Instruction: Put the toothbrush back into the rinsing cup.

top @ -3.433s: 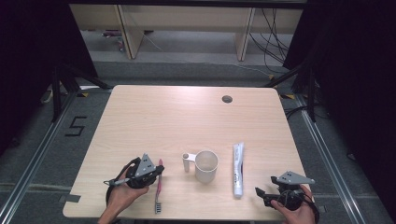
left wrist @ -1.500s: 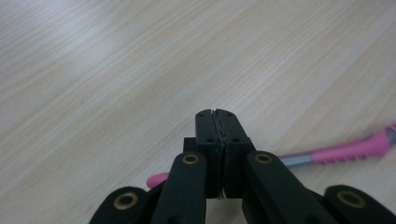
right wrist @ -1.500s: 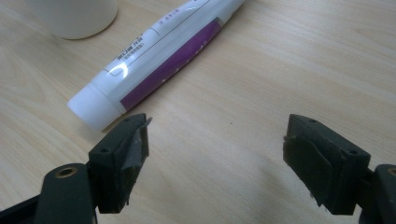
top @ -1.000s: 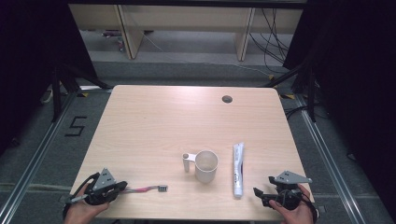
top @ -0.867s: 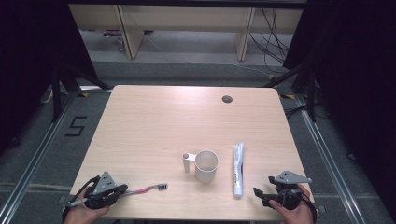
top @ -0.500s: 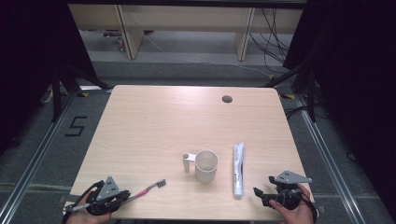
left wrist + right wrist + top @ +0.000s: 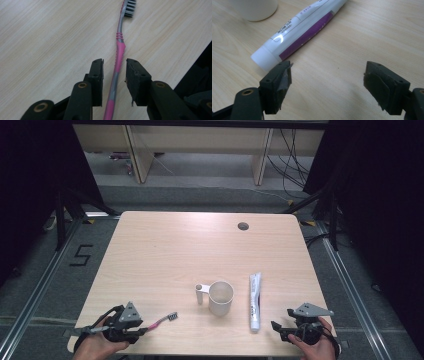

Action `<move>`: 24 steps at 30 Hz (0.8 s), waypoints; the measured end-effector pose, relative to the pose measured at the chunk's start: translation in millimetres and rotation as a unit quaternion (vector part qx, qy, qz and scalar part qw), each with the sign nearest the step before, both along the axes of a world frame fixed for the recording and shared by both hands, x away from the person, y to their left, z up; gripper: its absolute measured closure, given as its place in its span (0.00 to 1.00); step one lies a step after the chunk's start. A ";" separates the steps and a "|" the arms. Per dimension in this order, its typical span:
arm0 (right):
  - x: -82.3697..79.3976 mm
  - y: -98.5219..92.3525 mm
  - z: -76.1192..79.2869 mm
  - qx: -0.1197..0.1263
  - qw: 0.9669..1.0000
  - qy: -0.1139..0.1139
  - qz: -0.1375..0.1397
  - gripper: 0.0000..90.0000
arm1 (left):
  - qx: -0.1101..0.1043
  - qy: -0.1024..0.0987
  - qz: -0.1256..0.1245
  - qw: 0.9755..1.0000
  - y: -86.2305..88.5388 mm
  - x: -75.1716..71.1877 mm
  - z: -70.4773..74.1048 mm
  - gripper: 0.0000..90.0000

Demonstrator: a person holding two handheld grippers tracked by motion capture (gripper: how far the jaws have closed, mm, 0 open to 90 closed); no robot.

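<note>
A pink and grey toothbrush (image 7: 162,320) lies slantwise on the wooden table (image 7: 200,245) near its front left, bristle head pointing toward the cup. My left gripper (image 7: 142,330) sits at its handle end. In the left gripper view the toothbrush (image 7: 120,47) handle runs between the jaws of the left gripper (image 7: 114,67). Those jaws have just been opening, and a gap shows on each side, so the pads do not press on it. My right gripper (image 7: 276,327) rests open at the front right. Its left jaw is beside the cap end of a white and purple toothpaste tube (image 7: 299,32).
A white cup (image 7: 220,298) with a handle stands at the front middle, with the toothpaste tube (image 7: 255,301) lying just right of it. The cup (image 7: 255,8) base shows at the top left of the right gripper view. A round cable hole (image 7: 243,226) sits at the far right.
My left hand has shifted a little to the right along the front edge, and the toothbrush has tilted from level to slanted. The right hand has stayed put.
</note>
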State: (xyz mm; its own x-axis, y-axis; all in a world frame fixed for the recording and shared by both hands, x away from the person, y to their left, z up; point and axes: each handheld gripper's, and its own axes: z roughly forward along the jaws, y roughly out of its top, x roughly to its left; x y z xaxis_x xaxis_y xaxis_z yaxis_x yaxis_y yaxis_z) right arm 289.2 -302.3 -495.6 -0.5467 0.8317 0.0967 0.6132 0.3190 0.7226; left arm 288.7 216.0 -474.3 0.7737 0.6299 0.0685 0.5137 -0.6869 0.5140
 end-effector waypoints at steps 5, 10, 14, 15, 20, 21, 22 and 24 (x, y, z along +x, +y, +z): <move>-0.4 -0.1 -0.1 0.003 1.000 0.007 0.001 0.26 | 0.029 0.028 -0.007 0.999 -9.9 6.1 -1.8 0.74; 1.0 -2.0 0.4 -0.014 1.000 -0.012 0.007 0.26 | 0.052 0.041 -0.010 0.998 -18.5 11.6 -5.4 0.75; 1.2 -1.5 0.1 -0.015 1.000 -0.012 0.008 0.26 | 0.070 0.062 -0.018 0.996 -25.0 16.9 -8.3 0.78; 1.2 -1.5 0.0 -0.015 1.000 -0.011 0.008 0.26 | 0.076 0.070 -0.019 0.995 -26.2 17.9 -8.7 0.79; 1.1 -1.5 0.1 -0.015 1.000 -0.012 0.008 0.26 | 0.092 0.086 -0.015 0.992 -34.7 22.5 -9.0 0.84; 1.1 -1.6 0.0 -0.015 1.000 -0.012 0.009 0.26 | 0.096 0.091 -0.017 0.991 -35.8 23.1 -8.8 0.85; 1.0 -1.6 0.0 -0.015 1.000 -0.012 0.009 0.26 | 0.098 0.095 -0.017 0.990 -37.5 23.8 -8.7 0.86; 1.3 -1.6 0.0 -0.014 1.000 -0.012 0.009 0.26 | 0.107 0.103 -0.018 0.989 -39.7 24.9 -8.1 0.88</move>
State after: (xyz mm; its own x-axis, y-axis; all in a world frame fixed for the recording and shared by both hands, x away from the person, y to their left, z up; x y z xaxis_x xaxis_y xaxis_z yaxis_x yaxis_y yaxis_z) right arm 290.5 -303.9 -495.6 -0.5636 0.8238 0.0609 0.5903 0.3500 0.7274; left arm 313.7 176.3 -482.4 0.8071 0.5893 0.0364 0.5649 -0.7888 0.2424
